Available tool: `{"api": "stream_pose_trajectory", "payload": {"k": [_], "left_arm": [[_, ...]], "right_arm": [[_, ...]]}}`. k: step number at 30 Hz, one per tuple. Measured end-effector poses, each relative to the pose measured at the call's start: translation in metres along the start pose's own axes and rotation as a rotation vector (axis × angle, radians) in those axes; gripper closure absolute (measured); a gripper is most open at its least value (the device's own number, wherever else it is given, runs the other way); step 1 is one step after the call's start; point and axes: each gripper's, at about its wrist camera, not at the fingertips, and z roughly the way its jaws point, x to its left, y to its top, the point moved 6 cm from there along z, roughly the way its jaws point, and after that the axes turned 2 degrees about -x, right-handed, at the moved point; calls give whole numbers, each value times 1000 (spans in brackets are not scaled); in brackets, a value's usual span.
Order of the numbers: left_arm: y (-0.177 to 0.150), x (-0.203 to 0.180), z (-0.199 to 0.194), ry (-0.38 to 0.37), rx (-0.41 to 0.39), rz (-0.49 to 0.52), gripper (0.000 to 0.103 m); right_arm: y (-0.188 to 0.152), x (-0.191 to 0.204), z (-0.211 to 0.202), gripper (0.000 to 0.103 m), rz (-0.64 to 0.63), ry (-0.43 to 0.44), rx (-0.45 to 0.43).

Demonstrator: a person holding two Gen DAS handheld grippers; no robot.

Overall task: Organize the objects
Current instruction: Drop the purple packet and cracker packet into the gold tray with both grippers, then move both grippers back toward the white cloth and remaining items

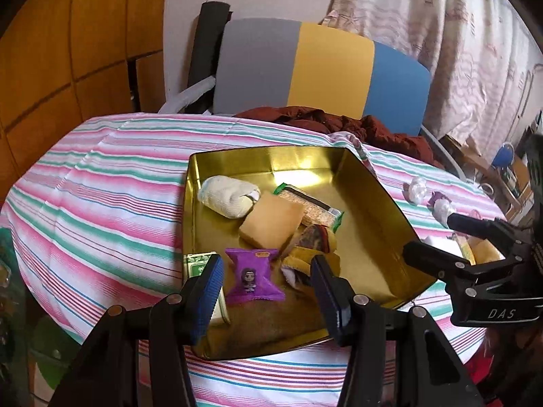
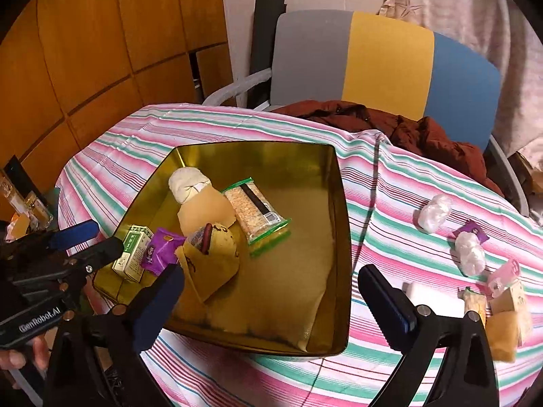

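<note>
A gold tin tray [image 1: 380,183] [image 2: 342,237] sits on the striped tablecloth [image 1: 101,183]. In it lie a rolled white sock [image 1: 227,200], a tan packet [image 1: 271,224], a green cracker pack [image 2: 256,213], a green box [image 2: 132,254], yellow packets [image 2: 213,261] and a purple snack packet [image 1: 253,276] [image 2: 159,249]. My left gripper [image 1: 268,291] [image 2: 91,240] stands open over the tray's near left corner, with the purple packet lying loose between its fingers. My right gripper [image 2: 275,300] [image 1: 429,234] is open and empty above the tray's right side.
On the cloth right of the tray lie white plastic wads [image 2: 434,215], a small purple packet [image 2: 475,230], a pink clip [image 2: 504,273], a white block [image 2: 431,296] and yellow packets [image 2: 505,332]. A chair [image 1: 325,68] with a dark red coat [image 2: 424,132] stands behind the table.
</note>
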Motion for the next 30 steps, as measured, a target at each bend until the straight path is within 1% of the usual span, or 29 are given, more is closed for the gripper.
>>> {"api": "stream_pose_trajectory", "payload": {"k": [6, 12, 21, 30], "left_arm": [[-1, -13, -6, 32, -30, 46, 50], [-6, -20, -5, 35, -21, 61, 50], [-12, -37, 1, 17, 0, 113, 50], [-17, -46, 6, -12, 26, 135, 50]], "right_arm": [[0, -6, -10, 0, -2, -53, -36], [-2, -16, -13, 0, 17, -72, -43], [-15, -37, -12, 0, 48, -94, -24], [-31, -67, -10, 0, 96, -134, 9]]}}
